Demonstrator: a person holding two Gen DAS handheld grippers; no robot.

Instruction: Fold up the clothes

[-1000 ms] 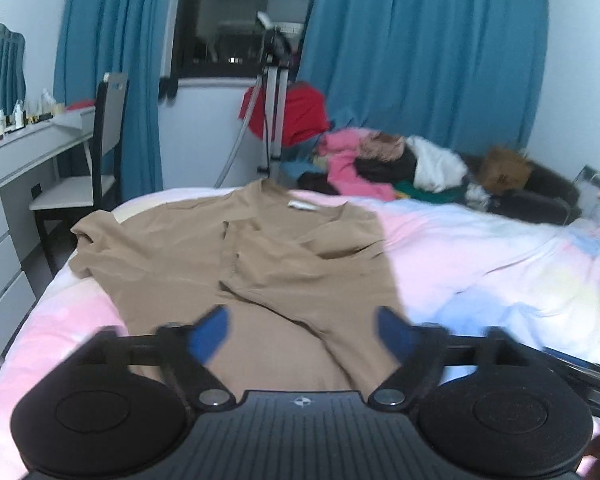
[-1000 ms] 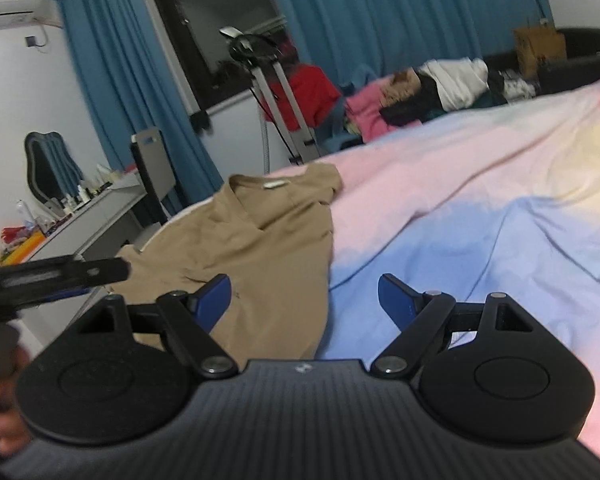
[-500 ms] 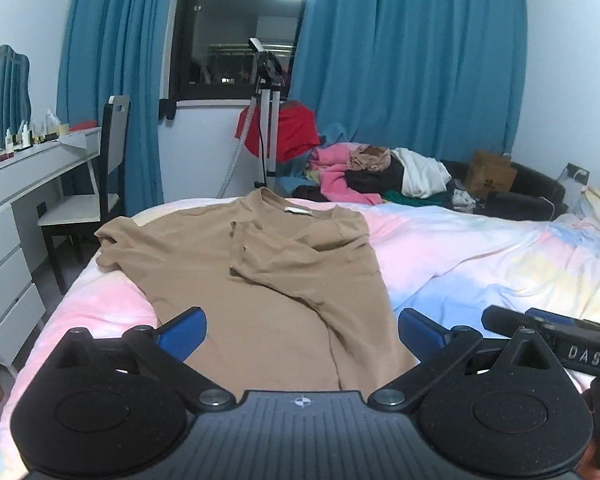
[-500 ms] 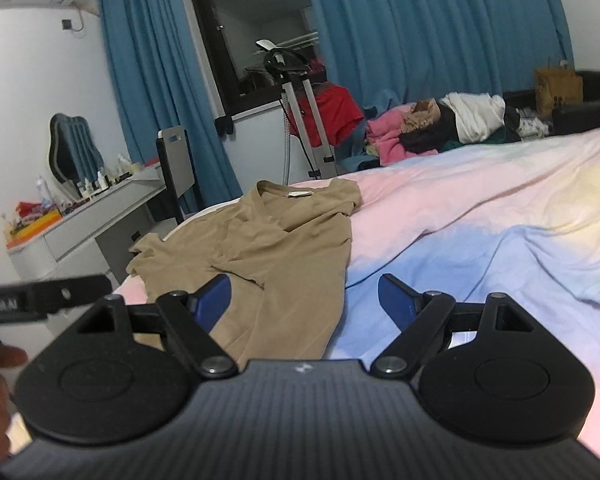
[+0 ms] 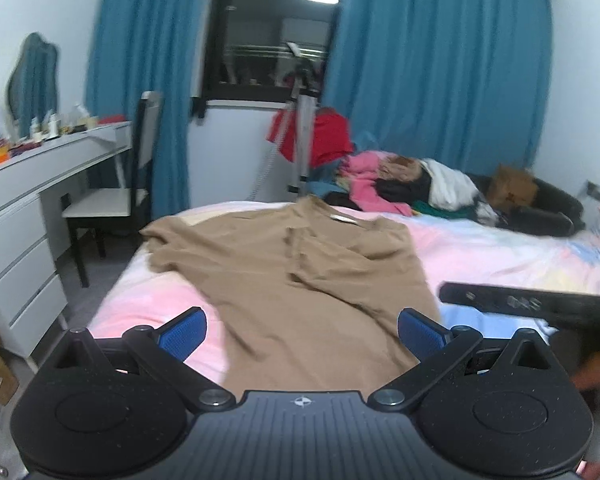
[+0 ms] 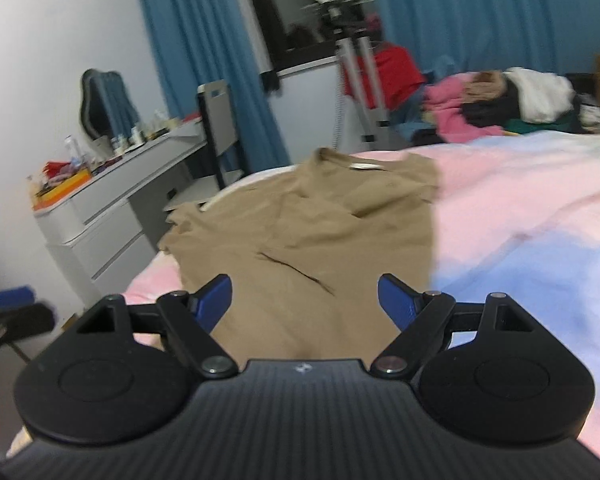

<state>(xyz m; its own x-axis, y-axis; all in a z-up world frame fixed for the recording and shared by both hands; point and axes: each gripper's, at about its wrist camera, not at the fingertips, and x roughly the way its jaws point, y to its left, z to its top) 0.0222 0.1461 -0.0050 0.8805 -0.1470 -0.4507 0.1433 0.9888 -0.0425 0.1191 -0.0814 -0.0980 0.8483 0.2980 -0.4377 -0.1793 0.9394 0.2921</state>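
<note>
A tan T-shirt (image 5: 300,280) lies flat on the pastel bedspread (image 5: 500,256), collar toward the far edge. Its right sleeve is folded in over the chest; its left sleeve spreads out toward the bed's left edge. In the right wrist view the same T-shirt (image 6: 312,232) runs from the collar down to my fingers. My left gripper (image 5: 302,330) hovers open above the shirt's near hem, holding nothing. My right gripper (image 6: 304,296) is also open and empty above the hem. The black body of the right gripper (image 5: 520,302) shows at the right of the left wrist view.
A pile of mixed clothes (image 5: 404,184) sits past the bed's far edge beside a tripod (image 5: 300,136) with a red garment. A white dresser (image 5: 24,224) and a chair (image 5: 112,200) stand left of the bed. Blue curtains (image 5: 440,64) flank a dark window.
Both grippers have shifted left across the shirt's hem end and stayed open. The right gripper now faces the shirt's middle instead of its right edge. The shirt has not moved.
</note>
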